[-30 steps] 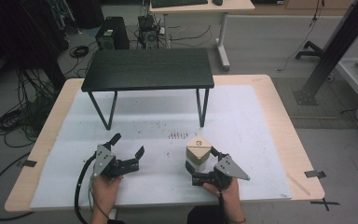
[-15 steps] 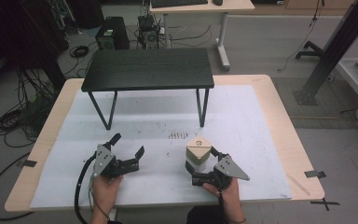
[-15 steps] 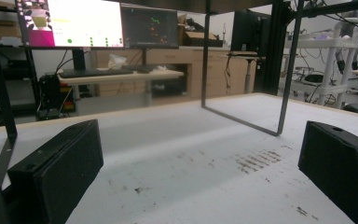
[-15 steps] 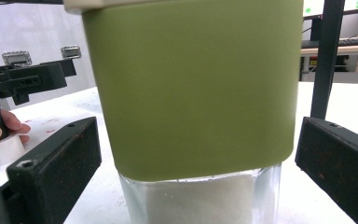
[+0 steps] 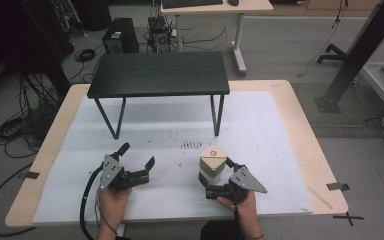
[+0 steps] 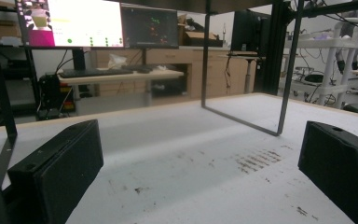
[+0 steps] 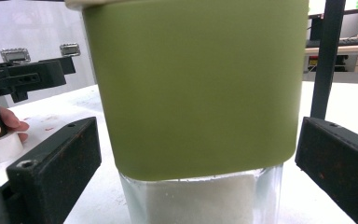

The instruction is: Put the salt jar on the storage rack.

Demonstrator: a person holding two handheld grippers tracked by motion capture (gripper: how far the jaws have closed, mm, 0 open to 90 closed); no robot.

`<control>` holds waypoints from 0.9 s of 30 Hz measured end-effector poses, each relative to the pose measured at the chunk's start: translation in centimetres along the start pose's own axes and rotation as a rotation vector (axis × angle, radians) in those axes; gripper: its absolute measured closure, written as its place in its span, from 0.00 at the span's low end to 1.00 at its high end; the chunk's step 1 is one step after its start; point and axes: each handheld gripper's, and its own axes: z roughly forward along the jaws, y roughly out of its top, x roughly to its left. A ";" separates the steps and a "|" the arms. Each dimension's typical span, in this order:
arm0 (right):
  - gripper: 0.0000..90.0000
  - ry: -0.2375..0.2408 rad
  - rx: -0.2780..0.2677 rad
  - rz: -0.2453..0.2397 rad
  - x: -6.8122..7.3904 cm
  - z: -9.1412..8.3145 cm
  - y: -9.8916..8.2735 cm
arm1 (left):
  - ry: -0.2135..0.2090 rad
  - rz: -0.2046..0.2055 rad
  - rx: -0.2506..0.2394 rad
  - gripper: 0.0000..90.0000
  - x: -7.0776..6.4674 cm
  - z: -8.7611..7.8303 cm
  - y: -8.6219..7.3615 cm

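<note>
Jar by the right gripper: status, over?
Right gripper open, jaws either side of the jar, not gripping. Left gripper open, empty. Jar upright on the mat, green sleeve, tan lid. Black stand beyond, clear.

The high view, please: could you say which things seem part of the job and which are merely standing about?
Likely in play:
- jar with green sleeve and tan lid, between the open right tool
- left tool, open

Standing about:
- black stand
- white table cover

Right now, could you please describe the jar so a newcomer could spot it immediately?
On the white-covered table, nearer the person than the small black stand, find the right hand-held gripper. Between its open jaws stands the jar: clear glass base, olive-green band, pale wooden lid, the only container there.
</note>
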 end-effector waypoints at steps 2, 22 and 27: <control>0.00 -0.003 0.002 0.000 0.0 0.0 0.0 | 0.000 0.000 0.000 0.00 0.0 0.0 0.0; 0.10 -0.020 0.033 -0.018 0.2 0.4 0.1 | 0.000 0.000 0.000 0.00 0.0 0.0 0.0; 0.15 -0.024 0.033 -0.016 0.2 0.4 0.1 | 0.000 0.000 0.000 0.00 0.0 0.0 0.0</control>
